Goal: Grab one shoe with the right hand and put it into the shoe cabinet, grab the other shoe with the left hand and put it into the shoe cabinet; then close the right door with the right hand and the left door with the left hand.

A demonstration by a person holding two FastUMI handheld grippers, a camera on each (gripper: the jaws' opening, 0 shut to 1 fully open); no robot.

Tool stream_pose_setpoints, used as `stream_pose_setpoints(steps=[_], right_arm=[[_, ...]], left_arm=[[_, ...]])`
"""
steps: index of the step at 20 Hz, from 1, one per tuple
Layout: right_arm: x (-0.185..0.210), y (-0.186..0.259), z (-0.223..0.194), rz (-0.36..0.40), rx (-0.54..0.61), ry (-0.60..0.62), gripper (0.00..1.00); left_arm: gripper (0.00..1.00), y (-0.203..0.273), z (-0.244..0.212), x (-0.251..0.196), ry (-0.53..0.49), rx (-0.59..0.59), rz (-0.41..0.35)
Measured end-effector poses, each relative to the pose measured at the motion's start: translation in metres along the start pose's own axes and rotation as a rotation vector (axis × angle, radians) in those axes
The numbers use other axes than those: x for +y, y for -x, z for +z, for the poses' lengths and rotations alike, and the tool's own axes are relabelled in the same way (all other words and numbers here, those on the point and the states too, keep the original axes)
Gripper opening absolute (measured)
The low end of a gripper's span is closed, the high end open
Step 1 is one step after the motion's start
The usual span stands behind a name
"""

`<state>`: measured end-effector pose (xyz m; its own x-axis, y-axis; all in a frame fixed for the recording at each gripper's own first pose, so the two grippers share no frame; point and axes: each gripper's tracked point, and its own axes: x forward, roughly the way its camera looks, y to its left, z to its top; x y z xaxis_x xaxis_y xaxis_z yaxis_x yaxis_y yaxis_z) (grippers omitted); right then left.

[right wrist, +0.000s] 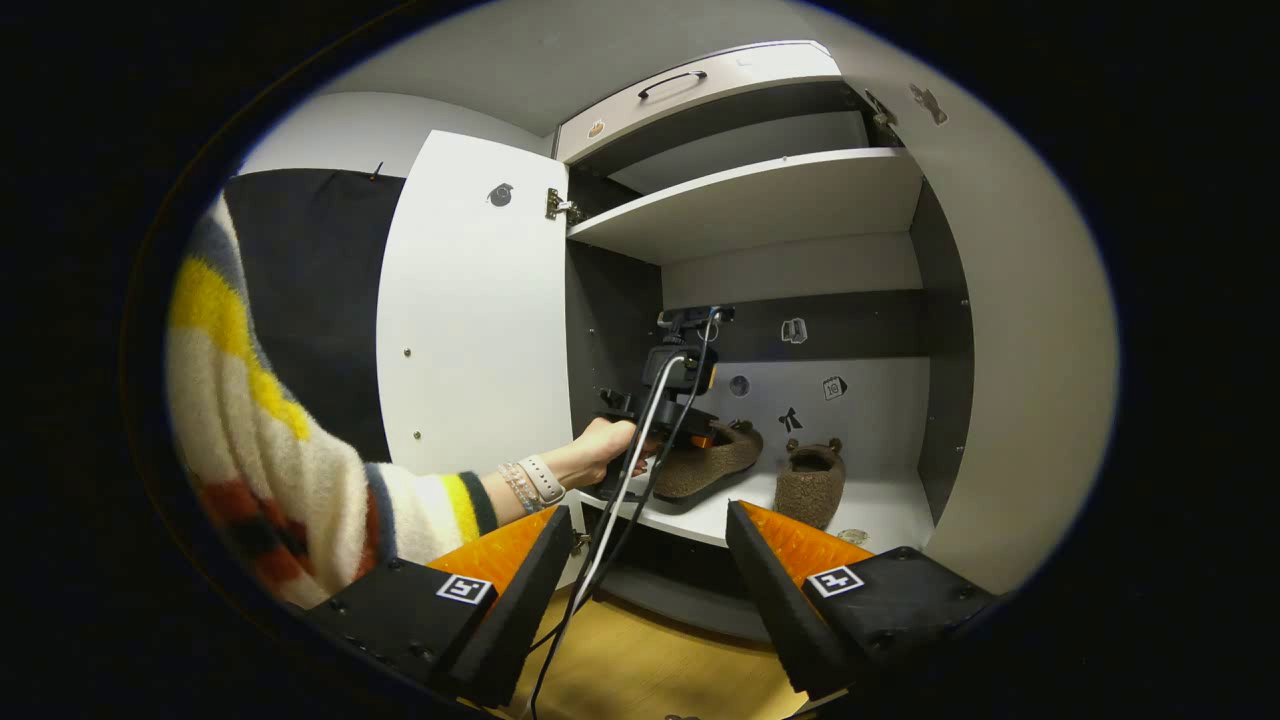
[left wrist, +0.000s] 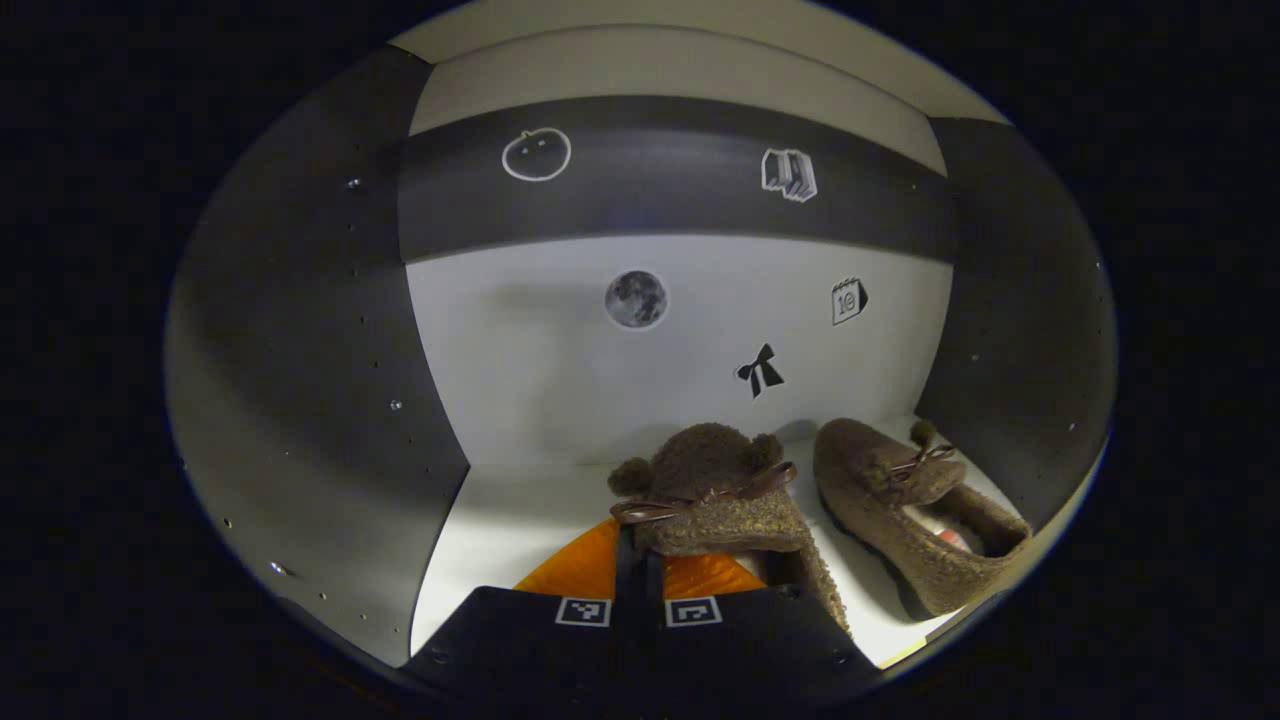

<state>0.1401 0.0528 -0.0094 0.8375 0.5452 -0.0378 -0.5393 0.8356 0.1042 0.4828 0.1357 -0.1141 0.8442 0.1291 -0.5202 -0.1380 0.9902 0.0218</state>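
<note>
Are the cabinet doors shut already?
No, the left door stands wide open, with both shoes showing on the shelf.

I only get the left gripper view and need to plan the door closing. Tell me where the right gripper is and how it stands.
Observer: The right gripper is open, held outside the cabinet, facing the shoe shelf.
Operator: Report the left door.
Observer: The left door is swung wide open, beside the hand that holds the left gripper at the left shoe.
Operator: Say what sits above the shoe shelf.
Observer: An upper shelf, and over it a drawer with a handle.
</note>
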Motion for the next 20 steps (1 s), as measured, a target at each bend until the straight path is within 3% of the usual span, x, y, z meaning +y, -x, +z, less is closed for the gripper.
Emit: stream_pose_setpoints(steps=[5, 7, 9, 13, 16, 19, 20], right_arm=[[-0.004, 0.005, 0.002, -0.013, -0.010, 0.001, 0.98], [-0.005, 0.007, 0.004, -0.017, -0.011, -0.004, 0.98], [-0.002, 0.010, 0.006, -0.020, -0.015, -0.007, 0.98], [0.010, 0.018, 0.006, -0.025, -0.020, 0.002, 0.98], [0.021, 0.029, 0.006, -0.050, -0.020, 0.010, 0.98], [0.035, 0.047, 0.010, -0.103, -0.025, 0.027, 0.98], [0.038, 0.055, 0.012, -0.128, -0.028, 0.039, 0.98]], left_arm=[[0.10, -0.009, -0.011, -0.001, 0.023, 0.033, -0.013], [0.25, -0.005, -0.007, 0.004, 0.011, 0.018, 0.000], [0.27, 0.004, -0.003, 0.009, -0.030, 0.016, 0.024], [0.52, 0.028, 0.005, 0.014, -0.087, -0.031, 0.039], [0.83, 0.056, 0.005, 0.010, -0.087, -0.063, 0.001], [0.98, 0.105, 0.008, 0.009, -0.101, -0.128, -0.004], [0.97, 0.128, 0.010, 0.004, -0.106, -0.166, -0.017]])
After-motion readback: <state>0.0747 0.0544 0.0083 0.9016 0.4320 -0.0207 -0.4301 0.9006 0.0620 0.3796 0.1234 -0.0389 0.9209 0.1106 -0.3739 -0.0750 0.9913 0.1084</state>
